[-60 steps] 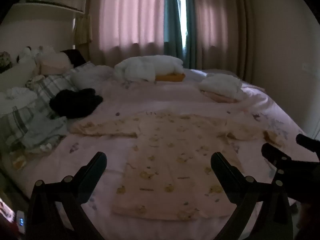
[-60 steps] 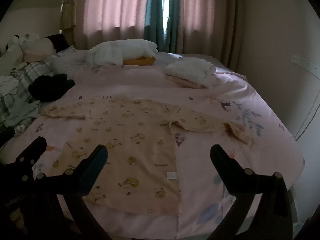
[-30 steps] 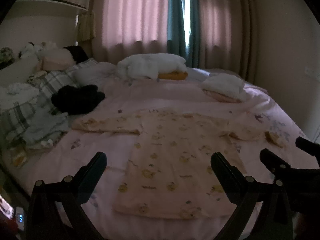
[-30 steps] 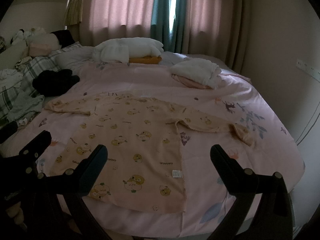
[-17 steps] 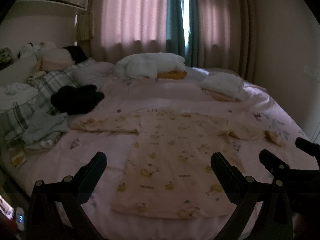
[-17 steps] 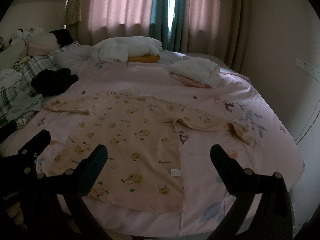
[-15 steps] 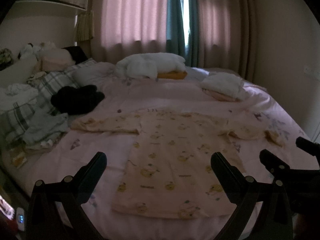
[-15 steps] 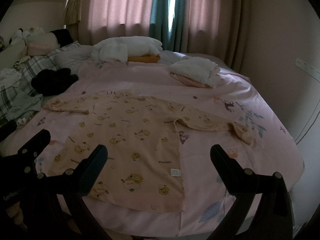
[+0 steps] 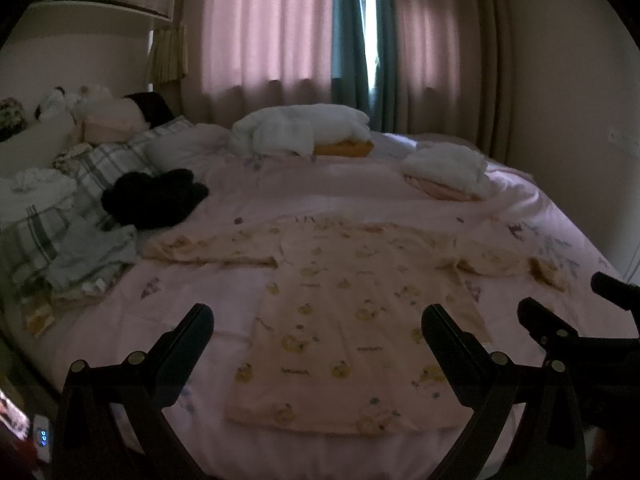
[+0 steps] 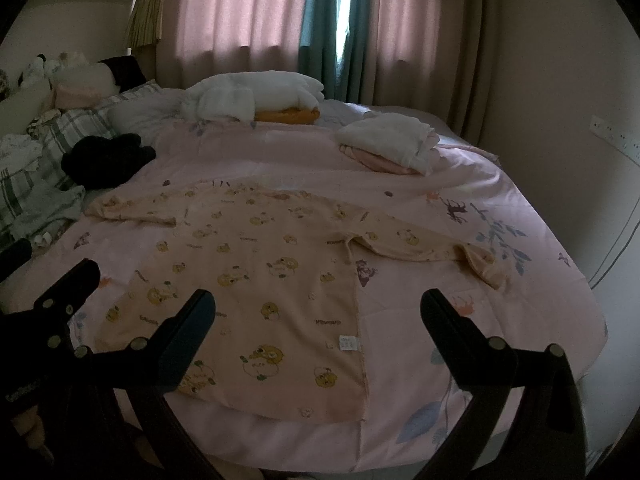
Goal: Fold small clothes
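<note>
A small peach long-sleeved garment with a bear print (image 9: 360, 312) lies flat on the pink bedsheet (image 9: 320, 196), sleeves spread left and right. It also shows in the right wrist view (image 10: 256, 276); a white tag (image 10: 349, 342) sits near its right hem. My left gripper (image 9: 318, 326) is open and empty, held above the near edge of the bed over the hem. My right gripper (image 10: 318, 314) is open and empty, over the garment's lower right part. The right gripper also shows at the right of the left wrist view (image 9: 568, 308).
A black garment (image 9: 154, 196) and a grey garment (image 9: 92, 256) lie at the left by plaid pillows (image 9: 104, 168). A folded white stack (image 9: 444, 170) sits at the back right. White bedding on an orange pillow (image 9: 304, 130) lies at the back. Curtains (image 9: 304, 40) hang behind.
Both grippers have drifted slightly; the view shifts a little. The garment lies as before and both grippers stay open.
</note>
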`<action>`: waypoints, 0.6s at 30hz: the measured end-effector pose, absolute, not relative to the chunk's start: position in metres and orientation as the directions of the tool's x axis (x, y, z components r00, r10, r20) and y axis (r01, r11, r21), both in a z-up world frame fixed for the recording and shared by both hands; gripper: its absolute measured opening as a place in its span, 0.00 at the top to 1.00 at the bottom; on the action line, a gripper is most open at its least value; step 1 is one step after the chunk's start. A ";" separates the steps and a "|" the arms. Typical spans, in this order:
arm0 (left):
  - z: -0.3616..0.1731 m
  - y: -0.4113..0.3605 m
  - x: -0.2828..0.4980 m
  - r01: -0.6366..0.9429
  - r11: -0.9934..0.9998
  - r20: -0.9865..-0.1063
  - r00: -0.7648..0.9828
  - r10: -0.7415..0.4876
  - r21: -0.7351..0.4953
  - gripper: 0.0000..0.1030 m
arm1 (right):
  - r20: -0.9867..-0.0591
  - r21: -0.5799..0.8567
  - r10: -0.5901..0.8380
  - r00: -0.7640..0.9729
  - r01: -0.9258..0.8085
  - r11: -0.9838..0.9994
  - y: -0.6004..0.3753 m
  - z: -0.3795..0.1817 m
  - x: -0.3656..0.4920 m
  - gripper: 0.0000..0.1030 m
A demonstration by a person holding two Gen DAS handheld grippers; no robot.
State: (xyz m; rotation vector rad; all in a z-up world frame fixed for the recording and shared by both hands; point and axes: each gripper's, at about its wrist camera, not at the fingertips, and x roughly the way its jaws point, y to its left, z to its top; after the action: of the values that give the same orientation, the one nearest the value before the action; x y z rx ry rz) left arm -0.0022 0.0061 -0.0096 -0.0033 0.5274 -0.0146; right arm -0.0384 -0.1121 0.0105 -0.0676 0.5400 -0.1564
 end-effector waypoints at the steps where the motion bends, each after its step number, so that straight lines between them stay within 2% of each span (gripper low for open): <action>1: -0.009 0.006 -0.001 0.012 1.000 -0.503 0.864 -0.014 -0.007 0.00 | -0.507 -0.104 -0.166 0.846 0.131 0.986 -0.114 0.011 -0.038 0.00; 18: -0.010 0.008 -0.004 0.012 1.000 -0.505 0.863 -0.011 -0.002 0.00 | -0.509 -0.107 -0.167 0.844 0.130 0.986 -0.117 0.010 -0.041 0.00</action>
State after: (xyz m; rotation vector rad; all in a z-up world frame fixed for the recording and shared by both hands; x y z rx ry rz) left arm -0.0045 0.0084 -0.0104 0.0010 0.5298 -0.0118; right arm -0.0405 -0.1168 0.0102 -0.0695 0.5435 -0.1566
